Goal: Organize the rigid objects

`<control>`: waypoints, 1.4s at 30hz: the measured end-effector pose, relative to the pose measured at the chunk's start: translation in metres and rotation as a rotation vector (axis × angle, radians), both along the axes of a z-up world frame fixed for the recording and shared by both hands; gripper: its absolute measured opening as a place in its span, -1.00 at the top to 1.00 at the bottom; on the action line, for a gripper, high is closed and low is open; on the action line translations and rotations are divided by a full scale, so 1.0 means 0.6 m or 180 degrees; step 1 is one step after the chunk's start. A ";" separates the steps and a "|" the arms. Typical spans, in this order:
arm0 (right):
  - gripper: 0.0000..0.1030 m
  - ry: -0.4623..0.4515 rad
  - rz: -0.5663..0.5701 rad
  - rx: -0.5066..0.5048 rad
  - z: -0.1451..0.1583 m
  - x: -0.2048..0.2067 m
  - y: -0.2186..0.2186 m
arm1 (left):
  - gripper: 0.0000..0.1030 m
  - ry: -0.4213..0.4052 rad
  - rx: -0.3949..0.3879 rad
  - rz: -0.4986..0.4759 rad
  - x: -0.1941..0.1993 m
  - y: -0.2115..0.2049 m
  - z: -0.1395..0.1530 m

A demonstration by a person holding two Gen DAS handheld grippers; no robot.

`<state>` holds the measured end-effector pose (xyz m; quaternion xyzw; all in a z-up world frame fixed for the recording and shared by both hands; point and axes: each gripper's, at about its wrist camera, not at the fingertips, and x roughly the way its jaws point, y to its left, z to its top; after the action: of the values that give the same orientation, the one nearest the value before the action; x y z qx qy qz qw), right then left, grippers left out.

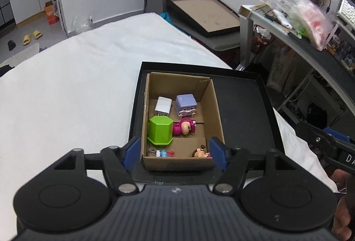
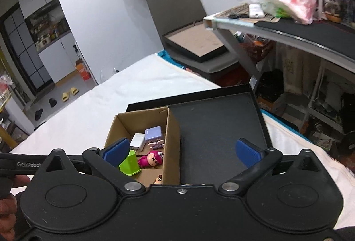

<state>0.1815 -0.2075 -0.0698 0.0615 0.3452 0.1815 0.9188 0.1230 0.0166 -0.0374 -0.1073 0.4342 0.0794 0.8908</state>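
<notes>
Both tools hang empty over the tray [image 1: 261, 108]: the left gripper [image 1: 175, 154] and the right gripper [image 2: 182, 154] have jaws spread. Just ahead, the cardboard box [image 1: 218, 116] holds the toys, the green block [image 1: 160, 131] nearest. Any next reach should clear the box walls.

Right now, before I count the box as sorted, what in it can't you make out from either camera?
- Small clear and blue trinkets in the cardboard box, left wrist view: too small to identify; in the right wrist view the gripper body hides them.
- Tan figurine: partly behind the near wall; right wrist view shows only its top.
- Green container: a left finger overlaps it.
</notes>
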 end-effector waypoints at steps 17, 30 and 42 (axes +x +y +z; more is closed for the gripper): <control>-1.00 -0.0266 -0.0105 0.0077 0.085 -0.128 -0.023 | -0.92 -0.0288 0.0242 -0.0246 -0.110 -0.040 0.076; -1.00 -0.0298 -0.0100 -0.0047 0.109 -0.193 -0.026 | -0.92 -0.0408 0.0211 -0.0266 -0.188 -0.060 0.103; -1.00 -0.0322 -0.0110 -0.0184 0.100 -0.241 -0.033 | -0.92 -0.0365 0.0257 -0.0370 -0.219 -0.077 0.082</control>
<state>0.0372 -0.2273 -0.0097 0.0315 0.3023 0.1585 0.9394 -0.0081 -0.0294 0.0117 -0.0503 0.3844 0.0388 0.9210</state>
